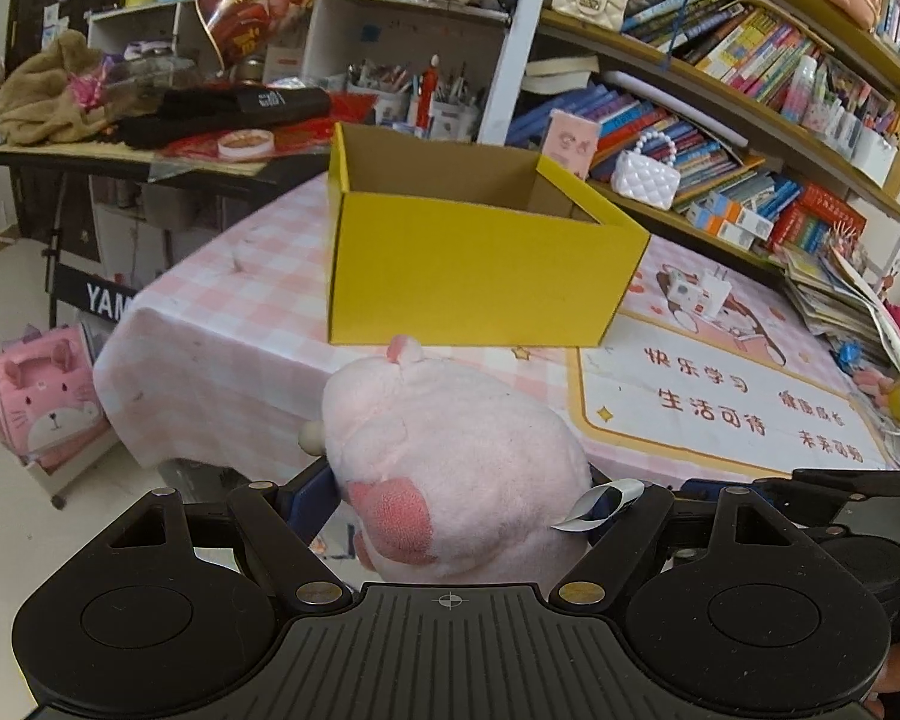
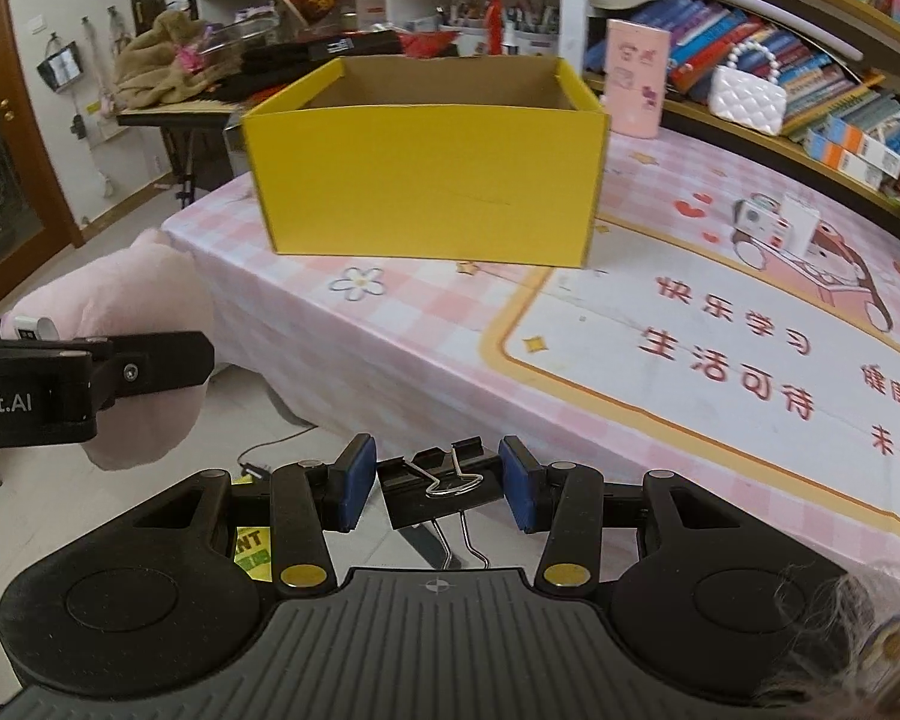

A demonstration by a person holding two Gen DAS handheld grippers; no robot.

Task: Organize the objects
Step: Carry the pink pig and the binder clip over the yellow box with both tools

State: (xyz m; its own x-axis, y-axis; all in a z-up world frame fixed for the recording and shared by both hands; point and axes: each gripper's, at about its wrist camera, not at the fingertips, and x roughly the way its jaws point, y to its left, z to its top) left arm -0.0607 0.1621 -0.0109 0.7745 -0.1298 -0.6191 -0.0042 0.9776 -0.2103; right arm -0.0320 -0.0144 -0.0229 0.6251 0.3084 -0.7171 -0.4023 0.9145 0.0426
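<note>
A yellow open cardboard box point(image 1: 474, 270) stands on the pink checked table; it also shows in the right wrist view point(image 2: 426, 180). My left gripper point(image 1: 462, 498) is shut on a pink plush toy point(image 1: 450, 456), held off the table's near edge in front of the box. The toy also shows at the left of the right wrist view point(image 2: 120, 300). My right gripper point(image 2: 438, 483) is shut on a black binder clip point(image 2: 441, 492), its blue pads point(image 2: 354, 486) against the clip's sides, held near the table's front edge.
A white charger and small toy point(image 1: 696, 294) lie on the printed mat point(image 2: 720, 348) right of the box. A pink carton point(image 2: 636, 78) and white pearl-handled bag point(image 2: 747, 93) stand behind. Bookshelves point(image 1: 750, 90) line the right. A cluttered keyboard stand point(image 1: 150, 138) is at back left.
</note>
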